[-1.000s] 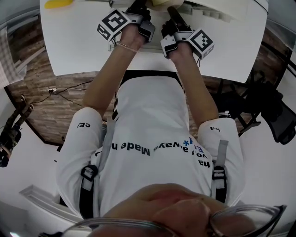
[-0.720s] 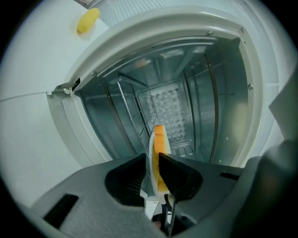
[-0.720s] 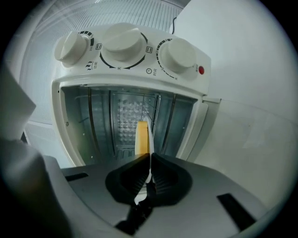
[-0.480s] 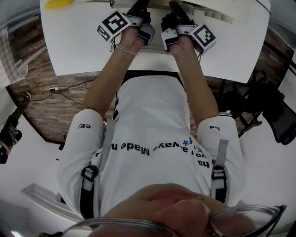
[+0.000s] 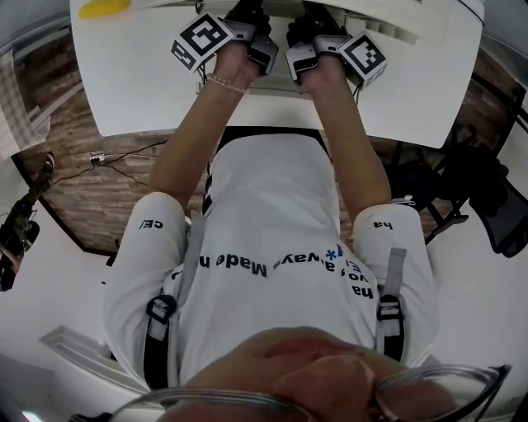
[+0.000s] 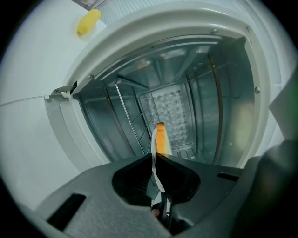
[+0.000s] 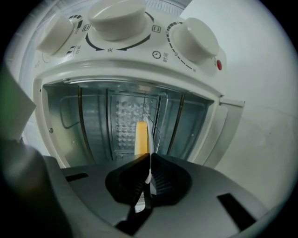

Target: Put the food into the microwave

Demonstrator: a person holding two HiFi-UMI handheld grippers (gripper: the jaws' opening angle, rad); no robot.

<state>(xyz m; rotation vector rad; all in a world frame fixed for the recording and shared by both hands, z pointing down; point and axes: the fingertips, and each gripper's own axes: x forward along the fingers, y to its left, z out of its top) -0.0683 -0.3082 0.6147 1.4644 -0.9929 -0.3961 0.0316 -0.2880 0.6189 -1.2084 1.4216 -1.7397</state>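
Seen edge-on, a thin white plate [image 6: 155, 139] carries a piece of orange food [image 6: 160, 137]. My left gripper [image 6: 153, 155] is shut on one rim of the plate. My right gripper [image 7: 150, 155] is shut on the other rim [image 7: 148, 135], with the orange food [image 7: 141, 137] beside it. The plate sits at the mouth of the open white microwave [image 7: 123, 69], whose metal cavity [image 6: 172, 102] holds a wire rack [image 6: 132, 121]. In the head view, the left gripper [image 5: 247, 16] and right gripper [image 5: 312, 18] are side by side at the top edge, and the plate is out of frame.
The microwave has three white knobs [image 7: 121, 18] above its opening. It stands on a white table [image 5: 140, 74]. A yellow object [image 5: 103, 7] lies on the table to the far left, also in the left gripper view [image 6: 88, 22]. A black chair [image 5: 487, 198] stands to my right.
Both grippers have moved forward together towards the microwave. The plate that showed between them at the head view's top edge has passed out of frame.
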